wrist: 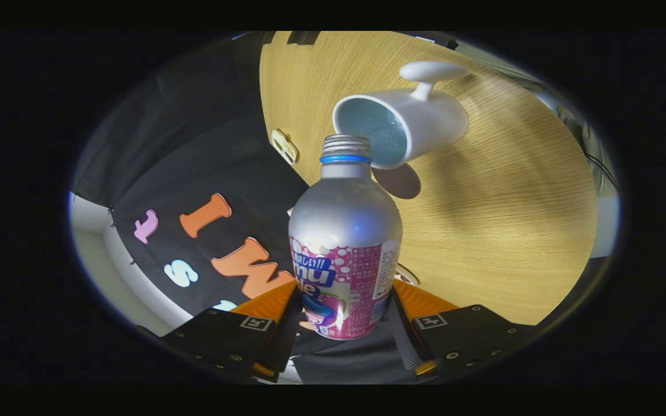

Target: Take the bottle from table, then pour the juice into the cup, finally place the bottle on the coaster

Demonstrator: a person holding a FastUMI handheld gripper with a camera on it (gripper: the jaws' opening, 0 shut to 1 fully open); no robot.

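The gripper [341, 315] has both fingers pressed against the lower sides of the bottle [344, 242], holding it between them. The bottle is silvery metal with a pink printed label, a blue neck ring and an uncapped threaded mouth. Its mouth sits just at the rim of the white cup [408, 124], beyond the fingers on the wooden table [500, 231]. A dark round coaster [399, 182] lies beside the cup.

I see a light wooden table [512, 231] with fine grain, tilted in my view. Beside it hangs the booth's black cloth wall [194, 144], with pale floor [93, 260] at its foot.
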